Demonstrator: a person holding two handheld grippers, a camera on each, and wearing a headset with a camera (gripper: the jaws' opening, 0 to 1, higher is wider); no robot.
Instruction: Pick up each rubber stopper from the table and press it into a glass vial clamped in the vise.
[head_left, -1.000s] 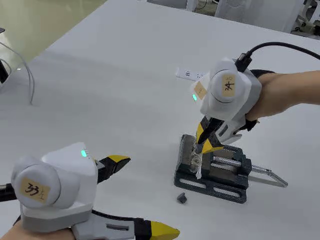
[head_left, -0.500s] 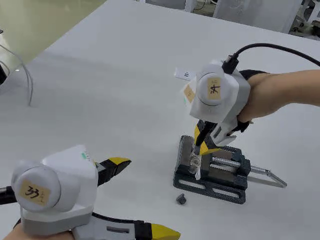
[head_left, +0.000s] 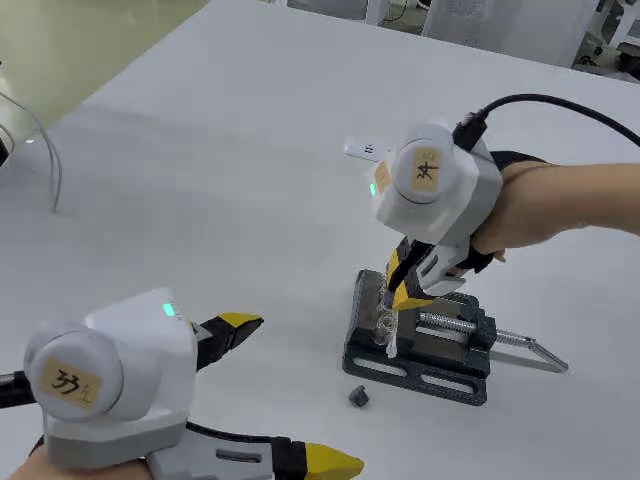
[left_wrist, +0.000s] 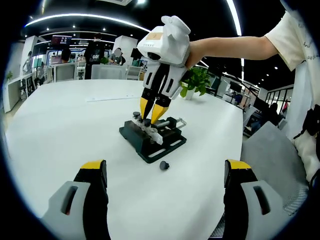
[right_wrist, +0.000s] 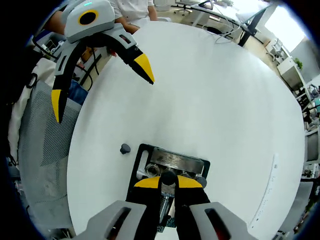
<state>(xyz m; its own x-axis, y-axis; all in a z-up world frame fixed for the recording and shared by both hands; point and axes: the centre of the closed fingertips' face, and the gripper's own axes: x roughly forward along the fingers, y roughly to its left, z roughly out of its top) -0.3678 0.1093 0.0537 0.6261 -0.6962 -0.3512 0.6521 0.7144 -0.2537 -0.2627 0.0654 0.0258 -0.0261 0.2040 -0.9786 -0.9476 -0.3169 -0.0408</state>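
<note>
**While the right gripper (head_left: 405, 288) holds a rubber stopper (right_wrist: 168, 177) over the vise (head_left: 440, 372), 1 more lies on the bench (head_left: 200, 180)**

Right gripper view: the right fingers are clenched on a small dark round piece, taken to be the rubber stopper. They stand point-down over the black vise. A clear glass vial (right_wrist: 152, 171) is clamped there. Its open ring faces that camera, so its long axis is judged upright, mouth up.

Key relation: the mouth lies just beside the held stopper, at about 9 o'clock from the fingertips in that view, not under them.

Judgement: the next move calls for a short sideways shift toward 9 o'clock, then a straight press down along the vial's axis. An off-centre press could tip the stopper or load the glass rim.

1 loose stopper (head_left: 358, 396) lies on the bench at about 7 o'clock from the vise in the head view, near it but apart. The left gripper (head_left: 288, 391) is released, fingers spread wide, grasping nothing, low at 7 o'clock in the head view. In the left gripper view the loose stopper sits at 12 o'clock, ahead of and between the fingers. The left is therefore judged the nearer hand for it, since the right is occupied.
</note>
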